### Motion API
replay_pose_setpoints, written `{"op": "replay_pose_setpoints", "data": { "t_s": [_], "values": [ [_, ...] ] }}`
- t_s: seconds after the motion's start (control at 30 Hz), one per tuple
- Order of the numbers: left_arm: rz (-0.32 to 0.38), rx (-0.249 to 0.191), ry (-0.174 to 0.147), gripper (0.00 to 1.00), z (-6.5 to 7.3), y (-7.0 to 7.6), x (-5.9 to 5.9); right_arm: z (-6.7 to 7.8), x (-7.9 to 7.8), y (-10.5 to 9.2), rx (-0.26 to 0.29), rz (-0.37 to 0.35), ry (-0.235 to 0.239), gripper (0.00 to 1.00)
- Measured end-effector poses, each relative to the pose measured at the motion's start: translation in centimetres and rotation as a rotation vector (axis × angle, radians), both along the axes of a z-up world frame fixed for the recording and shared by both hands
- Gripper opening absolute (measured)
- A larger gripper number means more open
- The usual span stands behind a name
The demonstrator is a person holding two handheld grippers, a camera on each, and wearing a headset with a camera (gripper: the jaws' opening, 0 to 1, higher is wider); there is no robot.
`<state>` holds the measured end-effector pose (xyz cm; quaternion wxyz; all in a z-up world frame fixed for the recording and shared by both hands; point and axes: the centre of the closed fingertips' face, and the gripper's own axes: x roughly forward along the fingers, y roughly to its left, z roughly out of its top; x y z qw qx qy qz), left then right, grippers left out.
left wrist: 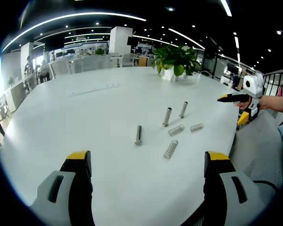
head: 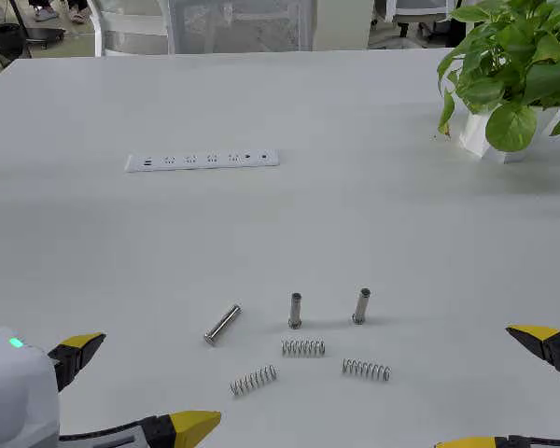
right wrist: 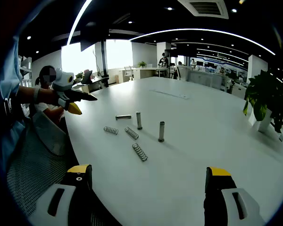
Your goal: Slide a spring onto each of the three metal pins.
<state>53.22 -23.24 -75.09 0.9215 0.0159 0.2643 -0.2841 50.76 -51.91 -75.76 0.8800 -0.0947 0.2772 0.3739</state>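
- Big white table (head: 373, 215) in a bright office room, with chairs (head: 131, 28) at the far side.
- Far out on the table, a white power strip (head: 203, 161), lying flat.
- At the far right, a green plant (head: 509, 65) in a white pot (head: 485, 140).
- Close to the front edge, three metal pins in a row, set apart from each other.
- Left pin (head: 222, 324) lying on its side.
- Middle pin (head: 295, 310) and right pin (head: 361, 305) standing up.
- Just in front of the pins, three small springs, all lying flat on the table, none on a pin.
- Left spring (head: 254, 380) in front of the lying pin, not touching it.
- Middle spring (head: 303, 347) just beside the foot of the middle pin.
- Right spring (head: 366, 370) in front of the right pin, a bit apart from it.
- Left gripper (head: 135, 385) low at the left by the front edge, yellow-tipped claws spread wide, nothing between them.
- Right gripper (head: 499, 388) low at the right, claws spread wide too, holding nothing.
- Pins and springs between the two grippers, well apart from both.
- In the left gripper view, a hand (left wrist: 269, 101) holding the right gripper out past the table's edge.
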Motion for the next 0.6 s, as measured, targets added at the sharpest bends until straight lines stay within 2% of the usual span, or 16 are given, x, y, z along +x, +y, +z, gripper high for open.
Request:
{"op": "replay_pose_setpoints", "data": {
  "t_s": [0.37,0.6],
  "values": [
    [-0.002,-0.004,0.009,0.99,-0.23,-0.12,-0.40,-0.16,-0.71,0.78,-0.012,0.025,0.020,0.99],
    [-0.015,-0.002,0.019,0.99,-0.40,-0.35,-0.45,-0.41,-0.76,0.59,-0.013,0.028,0.030,0.99]
  ]
}}
